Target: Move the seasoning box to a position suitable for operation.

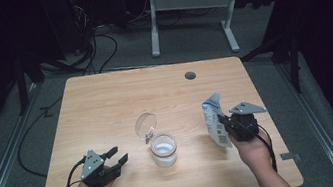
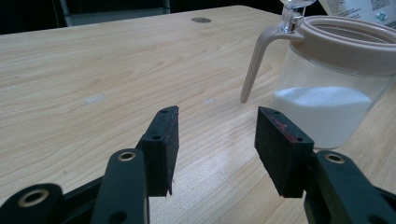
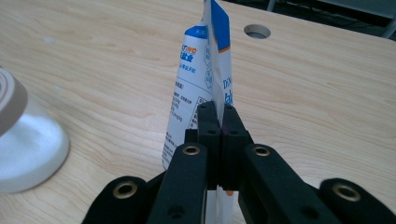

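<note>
The white-and-blue pouch [image 3: 201,79] carries print: orange letters ending in "INO" on the blue band at its twelve o'clock end, dark letters "D" and "N" on the adjoining panel, and lines of small text below, too fine to read.

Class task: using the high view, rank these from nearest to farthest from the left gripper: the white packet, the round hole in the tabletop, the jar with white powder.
1. jar, just to its right, mid-table.
2. white packet, right side, gripped upright.
3. round hole, near the far edge.
</note>
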